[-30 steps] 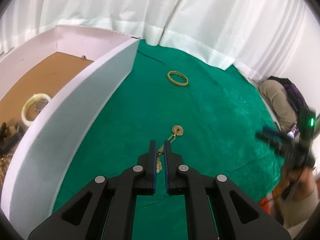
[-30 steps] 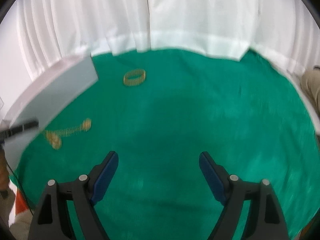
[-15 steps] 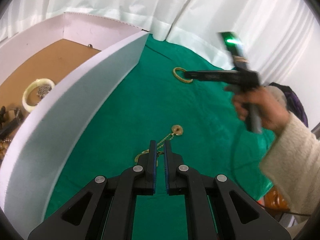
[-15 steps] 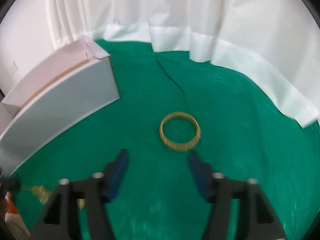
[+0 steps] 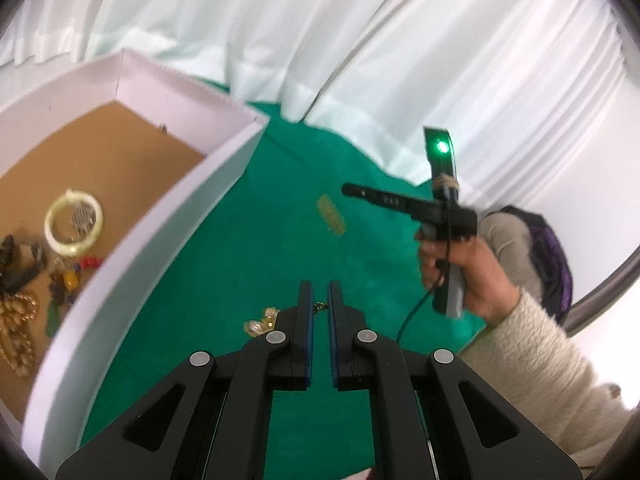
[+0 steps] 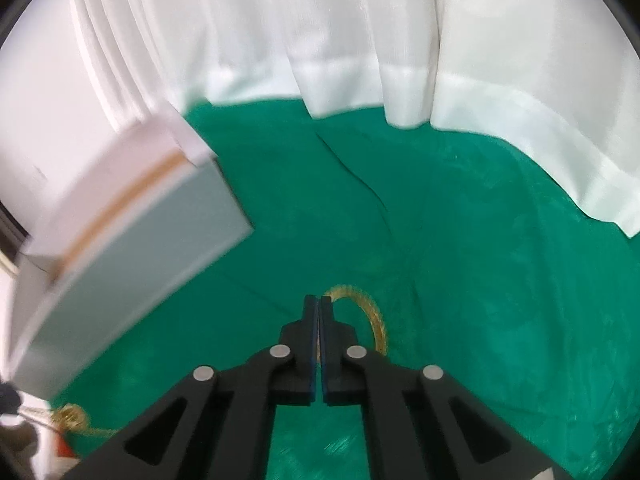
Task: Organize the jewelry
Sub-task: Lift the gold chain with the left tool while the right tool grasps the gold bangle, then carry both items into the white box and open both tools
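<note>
My right gripper [image 6: 319, 303] is shut on a gold bangle [image 6: 370, 312] above the green cloth; the bangle curves out to the right of the fingers. In the left wrist view the bangle [image 5: 331, 214] hangs on edge near the right gripper [image 5: 352, 191]. My left gripper [image 5: 319, 290] is shut on a gold chain necklace [image 5: 262, 320], whose beads hang just left of the fingers. The necklace's pendant end [image 6: 72, 418] shows low left in the right wrist view. The white box [image 5: 208, 184] stands to the left.
The box's brown floor holds a pale bangle [image 5: 74, 222], a gold bead chain [image 5: 18, 332] and several dark and coloured pieces. White curtains [image 6: 360, 40] close the back. A bag [image 5: 536, 248] lies past the cloth's right edge.
My right gripper closed on the gold bangle and lifted it off the cloth. My left gripper rose and tilted toward the box with the necklace in it.
</note>
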A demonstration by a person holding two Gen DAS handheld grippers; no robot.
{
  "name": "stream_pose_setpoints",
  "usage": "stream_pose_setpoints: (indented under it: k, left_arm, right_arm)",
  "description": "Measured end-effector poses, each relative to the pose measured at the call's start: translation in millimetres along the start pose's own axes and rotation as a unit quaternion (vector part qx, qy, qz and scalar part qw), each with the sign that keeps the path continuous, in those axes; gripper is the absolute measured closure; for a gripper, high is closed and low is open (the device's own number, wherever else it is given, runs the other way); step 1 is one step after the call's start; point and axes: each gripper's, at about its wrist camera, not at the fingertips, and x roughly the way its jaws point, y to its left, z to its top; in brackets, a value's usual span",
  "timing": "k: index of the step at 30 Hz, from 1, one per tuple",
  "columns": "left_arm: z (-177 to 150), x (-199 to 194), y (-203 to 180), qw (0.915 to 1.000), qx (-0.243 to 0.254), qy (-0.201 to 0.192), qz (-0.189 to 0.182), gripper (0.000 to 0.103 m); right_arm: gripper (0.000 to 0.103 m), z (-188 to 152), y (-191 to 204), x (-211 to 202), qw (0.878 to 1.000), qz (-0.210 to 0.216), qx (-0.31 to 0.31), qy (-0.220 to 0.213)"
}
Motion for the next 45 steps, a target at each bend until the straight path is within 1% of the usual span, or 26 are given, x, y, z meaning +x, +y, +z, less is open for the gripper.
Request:
stream_pose_setpoints:
  k: [3,7,11,13,14,15,16,17,18,20,22,23,24,26,28,29,30,31,33,35,37,40,43,45]
  left_arm:
    - [9,-22,-10,0.9998,0.005,-0.019,-0.009,0.099]
    - [23,-53,-20,0.999,0.012,-0.04,-0.015,0.099]
    - [30,-77,-21,0.9985,0.014,-0.05,-0.018,0.099]
    - [31,-83,-19,0.9984,0.013,-0.054,-0.016,0.099]
    - [33,-83,-18,0.9983,0.012,-0.055,-0.014,0.099]
    - [33,-85,-17,0.9982,0.01,-0.057,-0.013,0.099]
    - [33,-87,-16,0.9982,0.009,-0.058,-0.012,0.099]
    - [32,-90,-14,0.9982,0.007,-0.058,-0.012,0.099]
    - [32,-90,-13,0.9982,0.007,-0.059,-0.013,0.099]
    - [32,-90,-11,0.9983,0.007,-0.058,-0.011,0.099]
    - [30,-90,-9,0.9984,0.006,-0.055,-0.012,0.099]
    - [30,-90,-9,0.9985,0.004,-0.053,-0.013,0.099]
    - [30,-89,-8,0.9985,0.003,-0.052,-0.013,0.099]
    - [31,-92,-7,0.9985,0.001,-0.052,-0.015,0.099]
    - [32,-96,-4,0.9984,-0.006,-0.053,-0.018,0.099]
    - [33,-99,-3,0.9983,-0.008,-0.054,-0.02,0.099]
    - [35,-103,-2,0.9982,-0.011,-0.056,-0.021,0.099]
    - [36,-107,-1,0.998,-0.012,-0.058,-0.021,0.099]
    - [42,-119,3,0.9974,-0.014,-0.068,-0.018,0.099]
    - [49,-134,8,0.9964,-0.012,-0.083,-0.008,0.099]
    - [54,-144,15,0.9951,-0.013,-0.098,0.007,0.099]
    - [63,-154,34,0.9928,-0.023,-0.113,0.033,0.099]
    - [69,-157,57,0.9911,-0.036,-0.115,0.055,0.099]
    - [68,-153,74,0.9908,-0.047,-0.108,0.068,0.099]
  right_arm:
    - [0.103,-4,5,-33,0.999,0.023,0.002,-0.024]
    - [0.103,-12,11,-62,0.998,0.052,0.004,-0.035]
    - [0.102,-15,12,-72,0.997,0.072,0.012,-0.035]
    - [0.1,-14,8,-70,0.996,0.083,0.031,-0.027]
    - [0.097,-13,3,-65,0.996,0.078,0.042,-0.015]
    - [0.079,-12,-1,-59,0.996,0.074,0.049,-0.003]
    - [0.065,-12,-4,-53,0.996,0.071,0.057,0.006]
    - [0.044,-12,-10,-45,0.995,0.065,0.07,0.012]
    - [0.044,-12,-13,-40,0.995,0.062,0.076,0.017]
    - [0.044,-11,-11,-16,0.995,0.057,0.067,0.047]
    - [0.046,-12,2,6,0.996,0.039,0.033,0.07]
    - [0.049,-13,8,16,0.996,0.031,0.018,0.079]
    - [0.06,-15,14,25,0.996,0.022,0.005,0.085]
    - [0.07,-18,26,47,0.995,0.006,-0.017,0.099]
    - [0.074,-23,33,66,0.993,-0.013,-0.031,0.112]
    - [0.088,-27,38,74,0.992,-0.022,-0.043,0.119]
    - [0.098,-29,45,74,0.991,-0.041,-0.065,0.108]
    - [0.098,-30,48,74,0.99,-0.045,-0.074,0.109]
    - [0.098,-29,52,61,0.992,-0.033,-0.072,0.098]
    - [0.098,-20,56,36,0.996,-0.017,-0.064,0.065]
    - [0.098,-4,63,6,0.998,0.012,-0.049,0.031]
    - [0.098,22,89,-33,0.997,0.051,-0.063,-0.011]
    - [0.098,43,122,-50,0.992,0.088,-0.081,-0.026]
    - [0.098,54,150,-49,0.989,0.111,-0.099,-0.023]
